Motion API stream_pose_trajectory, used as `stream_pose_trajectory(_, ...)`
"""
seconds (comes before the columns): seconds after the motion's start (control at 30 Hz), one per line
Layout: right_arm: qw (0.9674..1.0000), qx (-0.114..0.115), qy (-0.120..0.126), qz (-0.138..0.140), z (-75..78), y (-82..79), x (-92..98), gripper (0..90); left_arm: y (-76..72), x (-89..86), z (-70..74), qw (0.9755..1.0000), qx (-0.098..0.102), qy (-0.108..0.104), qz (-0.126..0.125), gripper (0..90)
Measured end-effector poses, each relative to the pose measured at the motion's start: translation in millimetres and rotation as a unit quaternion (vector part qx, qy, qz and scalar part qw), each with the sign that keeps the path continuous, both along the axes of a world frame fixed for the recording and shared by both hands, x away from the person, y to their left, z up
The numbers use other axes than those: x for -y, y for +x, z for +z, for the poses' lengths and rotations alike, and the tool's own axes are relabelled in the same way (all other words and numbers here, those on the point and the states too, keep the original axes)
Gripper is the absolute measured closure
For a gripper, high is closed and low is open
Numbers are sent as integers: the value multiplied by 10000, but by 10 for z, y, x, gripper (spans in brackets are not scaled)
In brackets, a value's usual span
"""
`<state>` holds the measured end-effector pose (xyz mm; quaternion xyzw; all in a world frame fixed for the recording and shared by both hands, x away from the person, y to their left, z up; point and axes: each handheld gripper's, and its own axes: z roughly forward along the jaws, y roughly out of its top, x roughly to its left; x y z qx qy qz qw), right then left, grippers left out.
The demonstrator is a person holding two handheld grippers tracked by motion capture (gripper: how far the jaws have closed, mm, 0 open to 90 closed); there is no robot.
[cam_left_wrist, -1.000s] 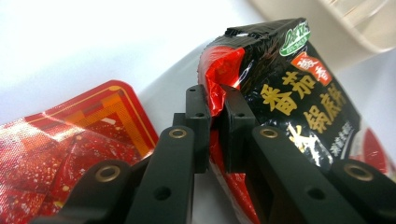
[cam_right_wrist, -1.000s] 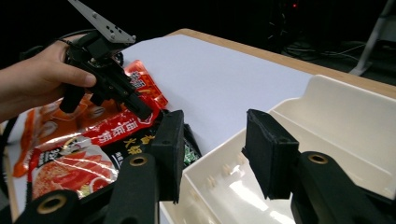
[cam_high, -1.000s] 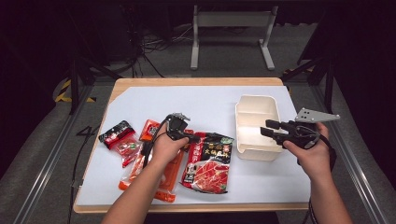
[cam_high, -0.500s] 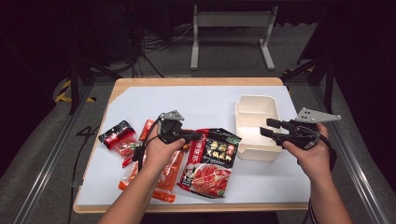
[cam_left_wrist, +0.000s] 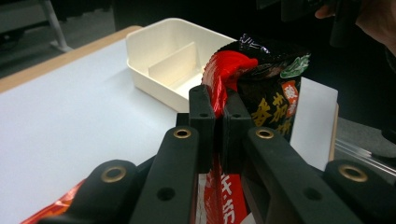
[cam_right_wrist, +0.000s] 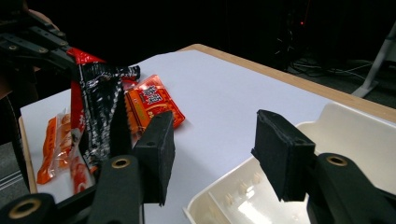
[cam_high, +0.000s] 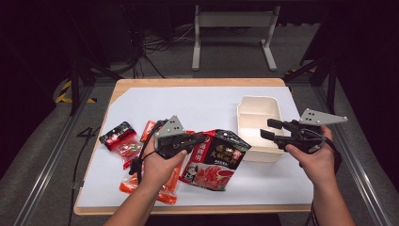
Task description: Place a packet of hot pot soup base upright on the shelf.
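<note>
1. The left gripper [cam_high: 200, 140] is clamped on the edge of the black-and-red sauce packet [cam_high: 217, 159], which hangs lifted off the white mat [cam_high: 197, 106], just beside the cream divided box [cam_high: 258, 113]
2. The right gripper [cam_high: 269, 129] hovers at the box's near edge; its jaws have just been opening, nothing between them
3. Orange snack packets [cam_high: 127, 181] lie under the left forearm, possibly two overlapping

Dark room; grey carpet floor [cam_high: 226, 56]; metal stand [cam_high: 233, 19] behind wooden table [cam_high: 197, 83].
</note>
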<state>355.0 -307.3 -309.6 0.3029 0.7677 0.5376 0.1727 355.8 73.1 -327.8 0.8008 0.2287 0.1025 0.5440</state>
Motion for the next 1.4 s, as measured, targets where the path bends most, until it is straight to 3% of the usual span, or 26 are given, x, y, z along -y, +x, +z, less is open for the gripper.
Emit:
stream_pose_trajectory(0.33,9993,61,140,327,125,-104,-71,398,-39,-9,21,9984,315,-265,384,862)
stream_pose_trajectory(0.5,9984,-96,64,549,170,-96,-251,344,-47,-25,41,9973,376,-484,398,863)
stream_pose_trajectory(0.73,9952,-250,-64,941,137,16,-503,357,-97,-90,101,9952,546,-659,483,862)
stream_pose_trajectory(0.9,9931,-322,134,1116,96,104,-624,348,-113,-121,116,9943,551,-762,500,862)
stream_pose_trajectory(1.07,9903,-401,147,1322,49,169,-776,345,-117,-147,125,9939,537,-833,486,862)
stream_pose_trajectory(1.13,9900,-418,98,1346,41,188,-830,343,-122,-151,130,9937,548,-850,487,862)
stream_pose_trajectory(1.2,9889,-590,127,1359,26,209,-882,344,-124,-152,135,9937,559,-850,469,861)
stream_pose_trajectory(1.4,9854,-647,-112,1568,6,255,-1010,412,-124,-147,135,9934,532,-934,396,860)
